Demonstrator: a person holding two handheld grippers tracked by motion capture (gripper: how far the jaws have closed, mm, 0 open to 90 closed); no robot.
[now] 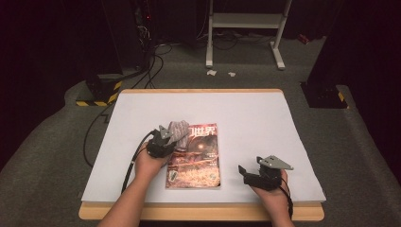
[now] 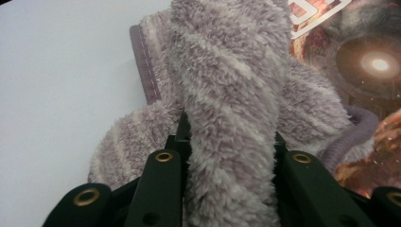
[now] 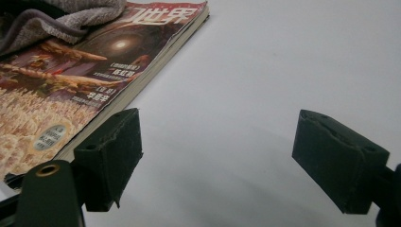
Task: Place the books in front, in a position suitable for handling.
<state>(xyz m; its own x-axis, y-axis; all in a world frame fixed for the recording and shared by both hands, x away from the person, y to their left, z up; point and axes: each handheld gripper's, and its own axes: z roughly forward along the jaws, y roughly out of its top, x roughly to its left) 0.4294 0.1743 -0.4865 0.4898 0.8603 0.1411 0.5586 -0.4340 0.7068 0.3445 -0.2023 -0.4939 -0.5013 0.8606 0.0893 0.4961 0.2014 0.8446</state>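
A grey striped fleece cloth (image 2: 227,109) is clamped between the jaws of the left hand-held gripper (image 1: 166,140), a thick fold of it standing up between the pads while the rest bunches in front. The cloth is held over the upper left corner of a magazine (image 1: 196,158) that lies flat on the bench (image 1: 255,118), with part of it draped off the cover's left edge onto the white surface. The work appears to be a wipe of the magazine cover, or a removal of the cloth from it; which of the two cannot be told. Either way the grasp is done. Most of the cover lies bare below the cloth, so if a wipe is meant, the greater part is judged to be left.

The right hand-held gripper (image 1: 257,174) rests low on the bench to the right of the magazine, its jaws wide apart with nothing between them; in its own view the magazine's right edge (image 3: 142,90) lies just beside its left pad.

Little stands in the way on the bench. The cloth's hem and a loop of cord (image 2: 347,137) trail on the cover and could drag. The magazine is not pinned, so it could slide under a pull. Beyond the bench, cables, a hazard-striped base (image 1: 97,97) and a white stand (image 1: 246,33) are seen on the floor, well apart from the work.
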